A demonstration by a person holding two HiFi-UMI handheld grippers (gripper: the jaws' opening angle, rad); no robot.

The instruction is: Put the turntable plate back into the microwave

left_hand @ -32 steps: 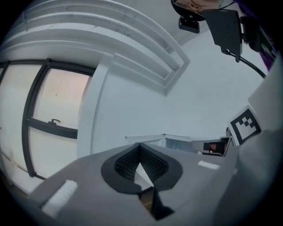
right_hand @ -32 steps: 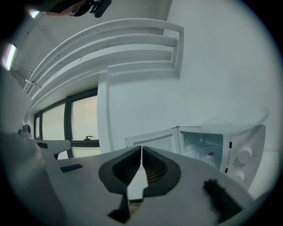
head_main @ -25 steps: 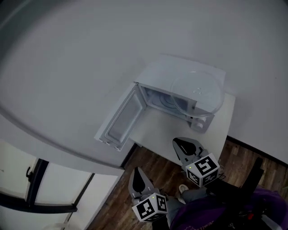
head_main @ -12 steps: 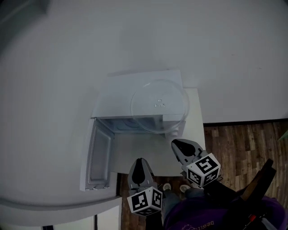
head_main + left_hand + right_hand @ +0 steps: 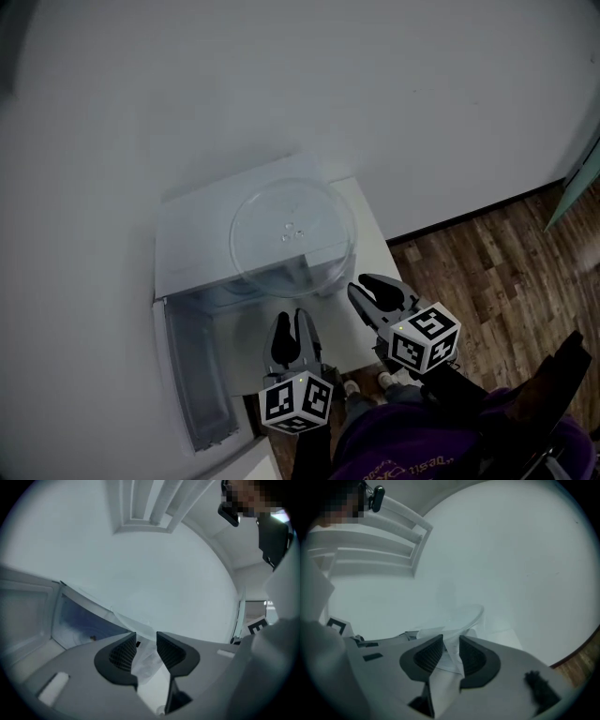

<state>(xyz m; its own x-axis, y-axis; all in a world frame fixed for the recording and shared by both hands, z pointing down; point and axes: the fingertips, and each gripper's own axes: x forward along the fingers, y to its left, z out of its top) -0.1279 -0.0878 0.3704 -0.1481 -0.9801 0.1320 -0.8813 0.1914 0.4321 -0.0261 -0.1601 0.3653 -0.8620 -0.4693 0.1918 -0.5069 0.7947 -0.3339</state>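
Note:
A clear glass turntable plate [image 5: 291, 230] lies on top of the white microwave [image 5: 192, 234] and overhangs its front edge. The microwave door [image 5: 192, 370] hangs open to the left, and the cavity [image 5: 79, 625] shows beneath the plate's rim [image 5: 129, 619]. My left gripper [image 5: 292, 325] is in front of the cavity, below the plate. Its jaws have just been opening, with nothing between them [image 5: 146, 641]. My right gripper [image 5: 371, 289] is near the plate's right front edge [image 5: 464, 616]. Its jaws have also just been opening, and nothing is gripped [image 5: 451, 645].
The microwave stands on a small white table [image 5: 367, 225] against a white wall. Wooden floor [image 5: 487, 253] lies to the right. The open door takes up the space at the left of the table front.
The head view has swung, so the microwave now sits centre-left with its door toward the bottom. Both grippers moved up to the microwave front, and both sets of jaws went from shut to parted.

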